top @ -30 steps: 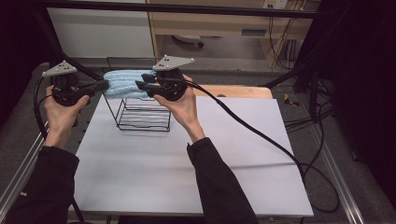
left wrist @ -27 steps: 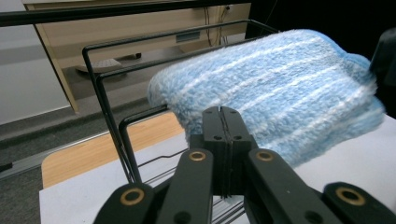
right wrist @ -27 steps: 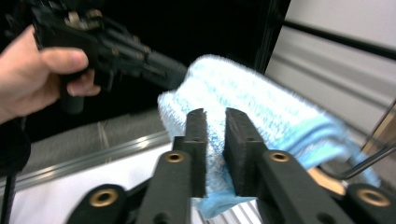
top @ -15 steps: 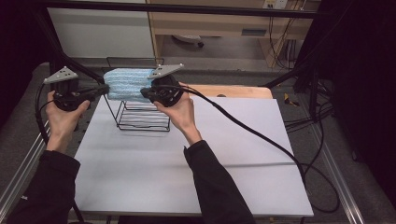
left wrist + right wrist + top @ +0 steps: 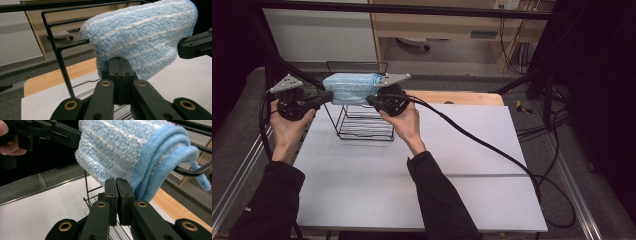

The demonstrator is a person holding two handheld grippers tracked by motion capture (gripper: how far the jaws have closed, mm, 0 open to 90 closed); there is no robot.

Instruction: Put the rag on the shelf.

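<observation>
Blue cloth (image 5: pixel 350 88) draped over wire rack (image 5: pixel 364 127), upper left of frame; left gripper (image 5: pixel 328 98) and right gripper (image 5: pixel 371 99) each pinch its lower edge, jaws closed.

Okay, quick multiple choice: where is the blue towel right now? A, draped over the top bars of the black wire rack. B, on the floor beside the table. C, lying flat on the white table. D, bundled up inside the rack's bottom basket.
A: the blue towel hangs folded over the upper bars of the black wire rack, well above the white table.
</observation>
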